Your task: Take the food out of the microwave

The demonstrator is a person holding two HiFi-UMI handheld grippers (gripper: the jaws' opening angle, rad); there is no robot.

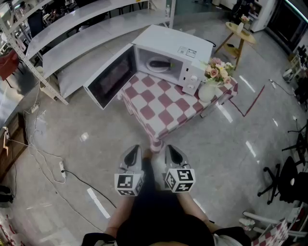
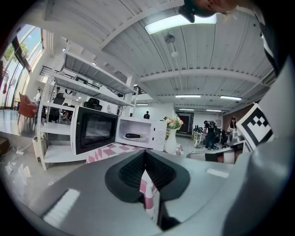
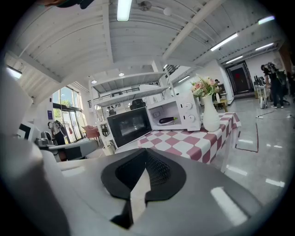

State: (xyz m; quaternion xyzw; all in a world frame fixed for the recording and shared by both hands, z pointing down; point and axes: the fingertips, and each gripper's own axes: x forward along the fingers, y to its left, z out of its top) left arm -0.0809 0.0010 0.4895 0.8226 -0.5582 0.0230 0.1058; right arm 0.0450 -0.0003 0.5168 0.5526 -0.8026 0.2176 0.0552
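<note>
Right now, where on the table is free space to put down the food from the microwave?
The checkered cloth in front of the microwave is bare, from the open door to the near corner. The flower vase crowds the right end.

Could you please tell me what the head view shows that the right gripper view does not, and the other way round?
Only the head view: the left gripper and right gripper side by side, and a power strip on the floor. Only the right gripper view: a ceiling light, people at the far right, and its own fingers pressed together, nothing between. Both: the open microwave with dark food inside, the checkered tablecloth and the flower vase.
</note>
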